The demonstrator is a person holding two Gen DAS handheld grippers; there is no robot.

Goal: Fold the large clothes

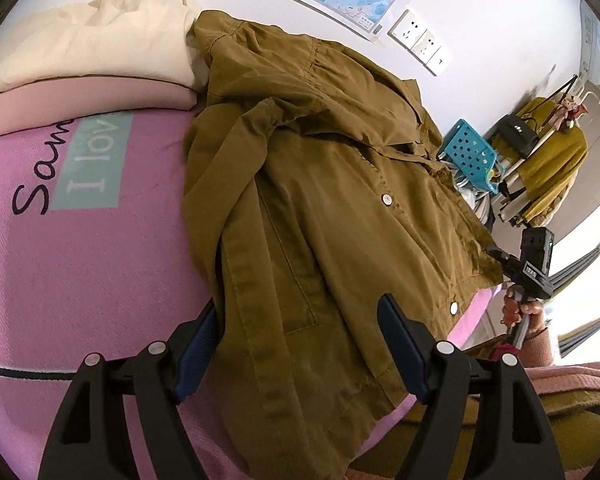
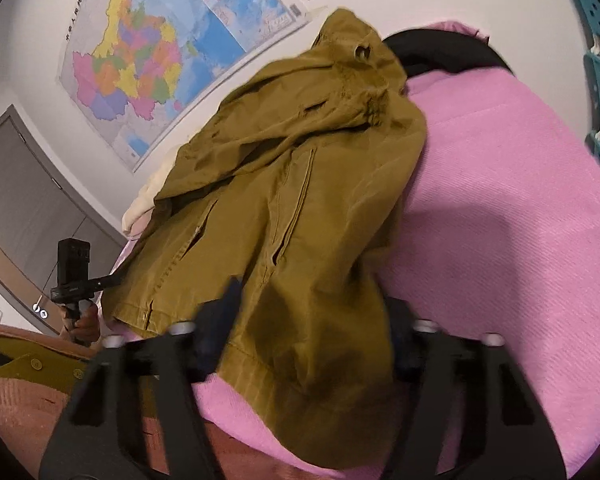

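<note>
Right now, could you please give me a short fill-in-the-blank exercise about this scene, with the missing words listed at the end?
1. The olive jacket lies on a blanket whose colour is ____.
2. On the wall behind the jacket hangs a large coloured ____.
3. The fingers of the left gripper stand on either side of the jacket's bottom ____.
4. The plastic basket beside the bed is ____ in colour.

Missing words: pink; map; hem; blue

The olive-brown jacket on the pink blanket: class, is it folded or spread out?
Partly folded: the olive-brown jacket has one sleeve laid across its front, while its body lies spread.
</note>
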